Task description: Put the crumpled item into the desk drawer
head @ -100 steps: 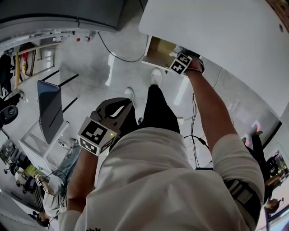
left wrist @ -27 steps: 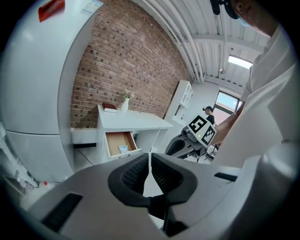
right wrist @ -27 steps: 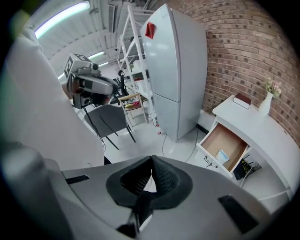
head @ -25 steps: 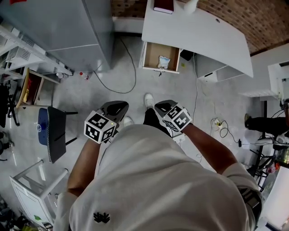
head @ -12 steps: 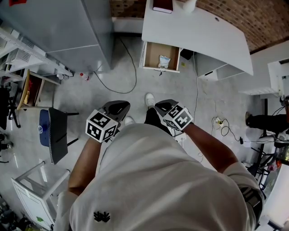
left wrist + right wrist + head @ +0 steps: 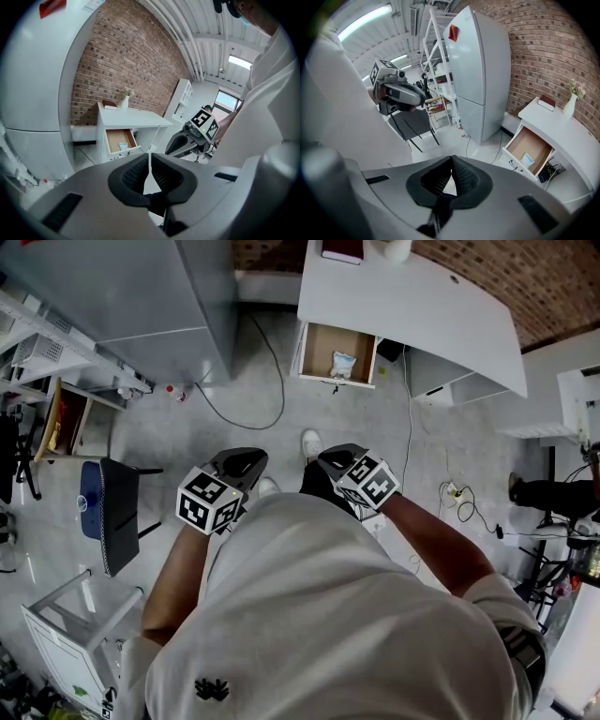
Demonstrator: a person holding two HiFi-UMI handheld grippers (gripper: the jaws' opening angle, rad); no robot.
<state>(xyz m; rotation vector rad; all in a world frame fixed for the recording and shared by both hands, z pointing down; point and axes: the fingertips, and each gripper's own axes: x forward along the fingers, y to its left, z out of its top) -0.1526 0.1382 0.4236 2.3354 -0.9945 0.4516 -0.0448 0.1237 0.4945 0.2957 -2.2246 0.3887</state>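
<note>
The site is an indoor lab or test workspace fitted with office and household furniture. Ahead of the jaws of the left gripper (image 6: pixel 149 157) stand a bare brick wall (image 6: pixel 126 61) and a white desk (image 6: pixel 126 123) with an open drawer (image 6: pixel 117 139); exposed ceiling pipes (image 6: pixel 183 42) run above them. Ahead of the jaws of the right gripper (image 6: pixel 452 158) stands a tall refrigerator (image 6: pixel 483 70), with a metal shelving rack (image 6: pixel 438 61) to its left and a tube light (image 6: pixel 365 21) overhead. Below both jaw pairs, a black chair (image 6: pixel 114 517) and a loose cable (image 6: pixel 280 390) rest on the grey hard floor (image 6: pixel 187 442).
</note>
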